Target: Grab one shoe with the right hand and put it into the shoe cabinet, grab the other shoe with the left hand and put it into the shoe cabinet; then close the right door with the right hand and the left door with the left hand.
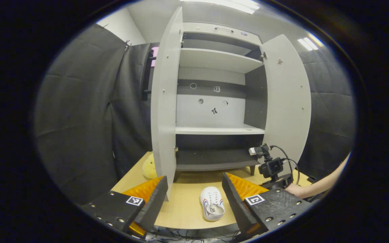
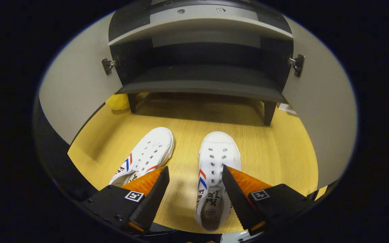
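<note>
**Both shoes on the table, shoe cabinet doors open**

In the right gripper view, the right hand-held gripper (image 2: 194, 184) hangs low over the table (image 2: 275, 158) with its fingers spread and nothing between them. The right shoe (image 2: 216, 168) lies just ahead, its open heel end between the fingertips at 6 o'clock, its toe pointing to 12 toward the cabinet; whether a finger touches it cannot be told. The left shoe (image 2: 147, 155) lies near it at 9 o'clock, toe angled to 1 o'clock. Both are white canvas with rows of metal eyelets, red and blue stripes on the side and dark print on the insole.

Beyond them stands the shoe cabinet (image 2: 201, 84) on short dark legs; its bottom shelf holds nothing. A yellow soft toy (image 2: 118, 101) sits at its left leg.

The left gripper view sits farther back. The left hand-held gripper (image 1: 194, 190) is spread and holds nothing, with one shoe (image 1: 212, 203) on the table between its fingers. Here the whole cabinet shows: left door (image 1: 164, 104) and right door (image 1: 287, 101) swung wide, bare pale shelves above. At 4 o'clock a forearm (image 1: 319, 184) reaches in beside a black camera (image 1: 270, 167).
</note>
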Demonstrator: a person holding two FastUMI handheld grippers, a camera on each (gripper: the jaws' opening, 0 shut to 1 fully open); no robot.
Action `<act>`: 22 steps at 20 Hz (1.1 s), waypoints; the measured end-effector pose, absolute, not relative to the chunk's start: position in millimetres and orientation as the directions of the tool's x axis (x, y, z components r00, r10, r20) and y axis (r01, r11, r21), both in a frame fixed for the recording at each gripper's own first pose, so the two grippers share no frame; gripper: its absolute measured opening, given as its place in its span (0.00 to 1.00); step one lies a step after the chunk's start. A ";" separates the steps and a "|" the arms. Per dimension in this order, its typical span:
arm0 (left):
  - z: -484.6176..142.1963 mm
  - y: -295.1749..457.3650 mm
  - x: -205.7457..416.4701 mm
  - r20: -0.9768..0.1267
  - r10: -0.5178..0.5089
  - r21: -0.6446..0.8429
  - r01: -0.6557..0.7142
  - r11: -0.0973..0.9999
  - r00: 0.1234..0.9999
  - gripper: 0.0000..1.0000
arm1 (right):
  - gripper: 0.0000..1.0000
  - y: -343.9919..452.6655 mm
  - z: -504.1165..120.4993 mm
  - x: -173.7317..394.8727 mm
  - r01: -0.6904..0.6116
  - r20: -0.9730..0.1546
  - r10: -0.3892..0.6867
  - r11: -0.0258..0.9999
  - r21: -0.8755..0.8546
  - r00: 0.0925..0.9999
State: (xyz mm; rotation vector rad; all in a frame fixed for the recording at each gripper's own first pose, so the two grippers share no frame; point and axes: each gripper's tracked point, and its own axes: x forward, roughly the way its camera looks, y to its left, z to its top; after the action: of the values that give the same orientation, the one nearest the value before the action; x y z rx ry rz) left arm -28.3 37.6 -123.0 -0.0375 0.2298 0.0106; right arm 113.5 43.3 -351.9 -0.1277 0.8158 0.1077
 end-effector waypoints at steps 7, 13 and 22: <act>-134.2 63.4 -51.7 -0.254 0.081 -0.013 -0.087 0.996 0.964 0.93 | 0.92 29.0 -383.7 110.9 -0.208 -0.763 -0.058 0.946 -0.247 0.644; -127.4 67.8 -65.0 -0.235 0.112 0.003 -0.115 0.993 0.965 0.93 | 0.47 17.2 -368.4 109.0 -0.200 -0.734 -0.187 0.892 -0.405 0.653; -130.5 53.9 -80.4 -0.223 0.121 0.034 -0.116 0.993 0.967 0.93 | 0.03 14.5 -377.4 111.8 -0.309 -0.794 -0.103 0.885 -0.348 0.598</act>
State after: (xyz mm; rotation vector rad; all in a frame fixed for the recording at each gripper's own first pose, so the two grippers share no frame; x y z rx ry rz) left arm -80.4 53.9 -130.5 0.0211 0.2272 0.1195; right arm 111.8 14.5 -377.4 -0.4863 0.9309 0.1252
